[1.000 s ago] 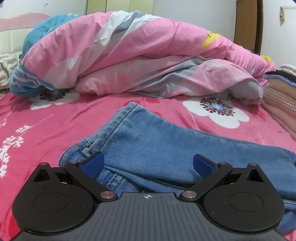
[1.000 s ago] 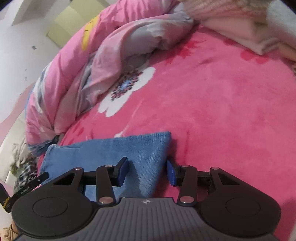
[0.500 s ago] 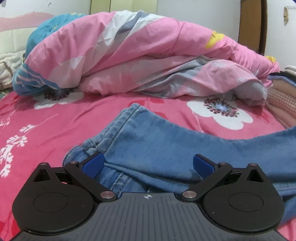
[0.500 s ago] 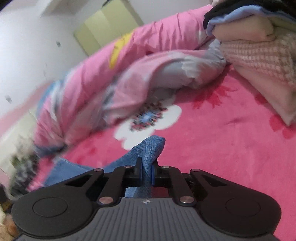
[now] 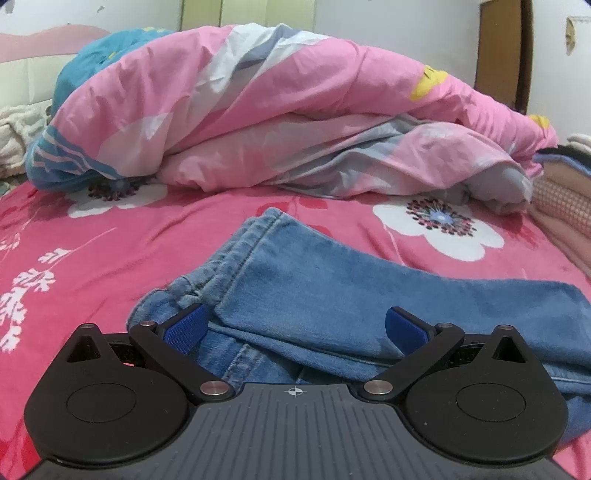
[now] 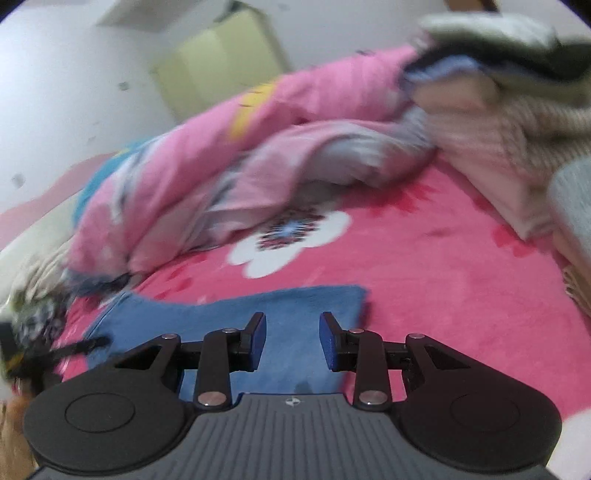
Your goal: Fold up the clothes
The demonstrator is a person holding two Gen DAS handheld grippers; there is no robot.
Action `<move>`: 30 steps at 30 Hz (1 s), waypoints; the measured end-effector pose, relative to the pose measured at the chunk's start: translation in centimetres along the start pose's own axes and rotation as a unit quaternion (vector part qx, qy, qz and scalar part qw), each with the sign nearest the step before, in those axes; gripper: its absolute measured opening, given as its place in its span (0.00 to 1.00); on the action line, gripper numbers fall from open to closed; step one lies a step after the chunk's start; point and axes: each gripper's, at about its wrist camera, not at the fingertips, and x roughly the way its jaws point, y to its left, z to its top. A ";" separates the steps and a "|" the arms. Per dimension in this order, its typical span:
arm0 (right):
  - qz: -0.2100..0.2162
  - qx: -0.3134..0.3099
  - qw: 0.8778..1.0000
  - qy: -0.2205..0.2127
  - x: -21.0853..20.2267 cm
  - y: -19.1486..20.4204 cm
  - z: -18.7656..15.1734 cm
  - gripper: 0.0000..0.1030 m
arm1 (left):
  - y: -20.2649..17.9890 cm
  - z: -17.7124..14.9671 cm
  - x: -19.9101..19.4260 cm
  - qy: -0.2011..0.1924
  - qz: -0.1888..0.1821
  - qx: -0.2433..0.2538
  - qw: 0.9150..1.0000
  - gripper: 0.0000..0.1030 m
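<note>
Jeans: soft faded denim, stitched seams. Blanket: plush fleece. Duvet: smooth matt cotton-like cloth.

White walls. Pale yellow-green wardrobe ahead of the tool. Brown wooden door ahead, to the right. Bed under pink floral blanket; crumpled duvet beyond.

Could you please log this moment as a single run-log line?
task: fold clothes | jeans: lying on pink bedspread | left gripper: jaws open over jeans | right gripper: jaws open, holding nothing, above jeans leg
</note>
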 end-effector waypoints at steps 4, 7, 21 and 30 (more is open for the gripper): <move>-0.007 -0.029 0.999 0.017 -1.5 2.1 -2.9 0.46 | 0.7 0.1 -0.2 -0.002 0.000 -0.020 1.000 1.00; 0.004 0.092 0.995 0.046 -1.5 -0.4 -4.2 0.47 | 1.0 0.1 -0.3 -0.004 0.001 -0.028 1.000 1.00; 0.017 0.148 0.988 0.045 -1.9 0.1 -3.9 0.12 | 1.4 -0.1 -0.4 -0.005 -0.005 -0.032 0.999 1.00; -0.065 0.205 0.976 0.035 -4.4 -0.7 -3.1 0.25 | 4.5 0.2 -4.2 -0.036 -0.020 -0.026 0.999 1.00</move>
